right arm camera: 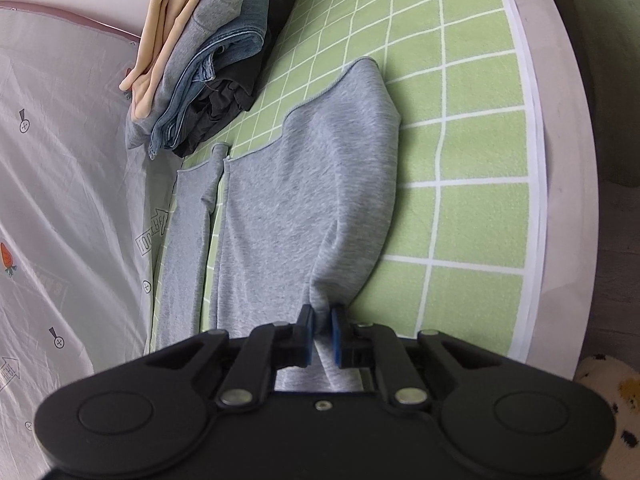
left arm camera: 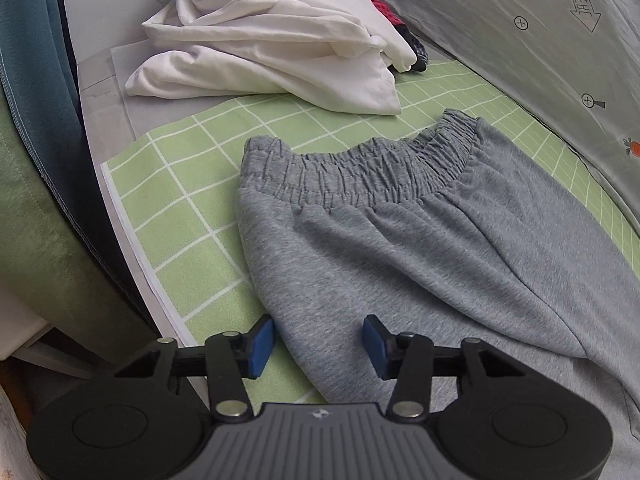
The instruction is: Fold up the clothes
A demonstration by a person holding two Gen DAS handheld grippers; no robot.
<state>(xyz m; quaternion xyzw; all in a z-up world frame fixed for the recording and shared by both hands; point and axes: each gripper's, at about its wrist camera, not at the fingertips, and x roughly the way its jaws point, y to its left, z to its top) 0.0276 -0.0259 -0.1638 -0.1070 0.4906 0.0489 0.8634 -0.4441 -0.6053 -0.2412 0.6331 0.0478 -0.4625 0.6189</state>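
Left tongs point(left arm camera: 318, 346) angled down, jaws apart, right tongs point(right arm camera: 321, 334) pinched nearly closed

Both wrist views look steeply down, close over the green checked mat point(left arm camera: 176, 216). The left view faces the grey trousers' point(left arm camera: 400, 240) waistband and a white heap beyond; the right view faces the leg ends point(right arm camera: 288, 208) and a folded stack beyond. They share mat and trousers.

The grey sweatpants point(left arm camera: 420, 240) are soft, matt heathered jersey cloth with a puckered elastic waistband, lying on a green mat with a white grid point(left arm camera: 188, 216) that looks faintly napped and dull. The crumpled white garment point(left arm camera: 264, 52) is smooth, thin cotton-like cloth, and the translucent printed sheet point(left arm camera: 540, 60) is glossy, wrinkled plastic. Both grippers are matt black plastic with blue rubbery pads point(right arm camera: 338, 340) and shiny metal pivot pins point(right arm camera: 406, 395).
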